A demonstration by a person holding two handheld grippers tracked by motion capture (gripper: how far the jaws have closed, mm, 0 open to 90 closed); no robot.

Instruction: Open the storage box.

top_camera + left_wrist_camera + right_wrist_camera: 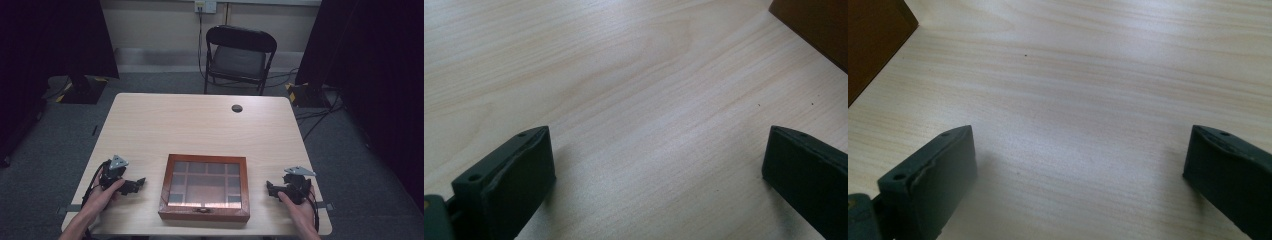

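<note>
My left gripper [131, 186] and right gripper [274, 189], jaws wide and empty, flank the closed glass-lidded wooden box [205, 187] at the tabletop's [200, 125] near edge; likely approach: level, symmetric, toward its sides.

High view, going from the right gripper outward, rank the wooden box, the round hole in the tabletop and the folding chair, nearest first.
From the right gripper:
1. Wooden box with glass lid, just beside it toward the table's middle, at the near edge.
2. Round hole, farther back on the tabletop, near the far edge.
3. Black folding chair, on the floor beyond the table.
</note>
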